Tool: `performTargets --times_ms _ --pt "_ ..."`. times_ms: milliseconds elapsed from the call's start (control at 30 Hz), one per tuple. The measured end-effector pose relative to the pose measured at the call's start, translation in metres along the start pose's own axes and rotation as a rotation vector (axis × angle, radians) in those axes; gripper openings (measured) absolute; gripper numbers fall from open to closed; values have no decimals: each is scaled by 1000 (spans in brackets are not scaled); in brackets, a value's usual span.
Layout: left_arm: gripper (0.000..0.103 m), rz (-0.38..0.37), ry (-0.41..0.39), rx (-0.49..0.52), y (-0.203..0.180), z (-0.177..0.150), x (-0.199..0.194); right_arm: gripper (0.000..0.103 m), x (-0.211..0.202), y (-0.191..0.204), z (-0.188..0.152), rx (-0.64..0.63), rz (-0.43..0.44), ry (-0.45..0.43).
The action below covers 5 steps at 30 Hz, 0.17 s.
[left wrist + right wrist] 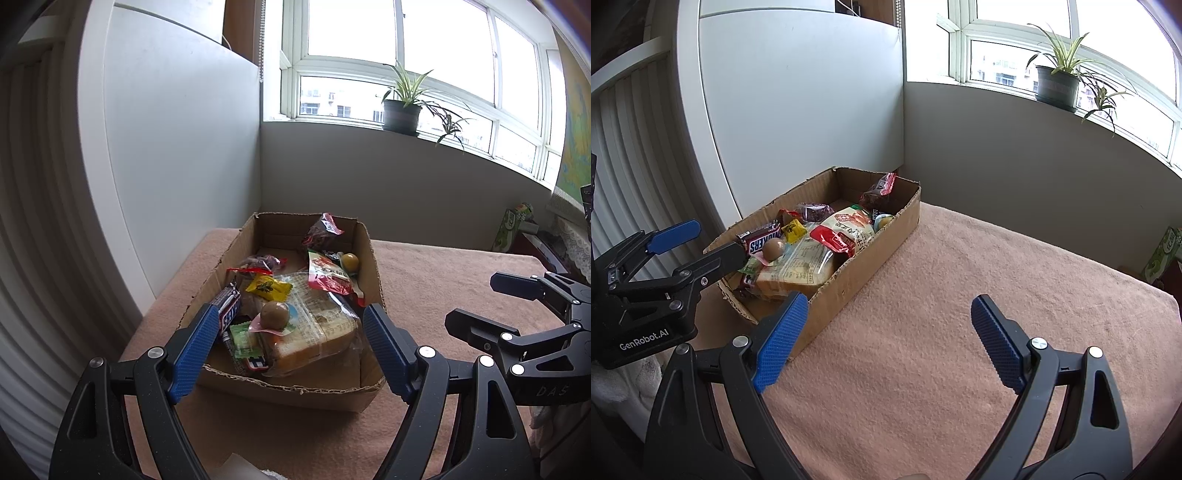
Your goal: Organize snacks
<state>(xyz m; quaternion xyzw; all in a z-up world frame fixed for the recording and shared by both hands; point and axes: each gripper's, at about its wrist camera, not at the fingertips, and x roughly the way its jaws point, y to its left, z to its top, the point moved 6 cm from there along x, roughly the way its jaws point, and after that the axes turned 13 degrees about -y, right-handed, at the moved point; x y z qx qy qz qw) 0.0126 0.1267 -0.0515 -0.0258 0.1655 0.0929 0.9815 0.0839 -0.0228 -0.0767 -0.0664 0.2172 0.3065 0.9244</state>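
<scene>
Snacks in cardboard box (364, 400); both my grippers wide open, empty.
Potted plant (402, 110) stands on the sill behind the box. My left gripper (290, 345) hovers over the box's near end; my right gripper (890, 341) hangs right of the box above the pink cloth (923, 350).
</scene>
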Motion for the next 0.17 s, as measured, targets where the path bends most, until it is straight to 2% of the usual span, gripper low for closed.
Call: performTargets --times_ms 167 --pt "81 -2 -7 8 0 0 -1 92 0 -1 0 1 -6 -1"
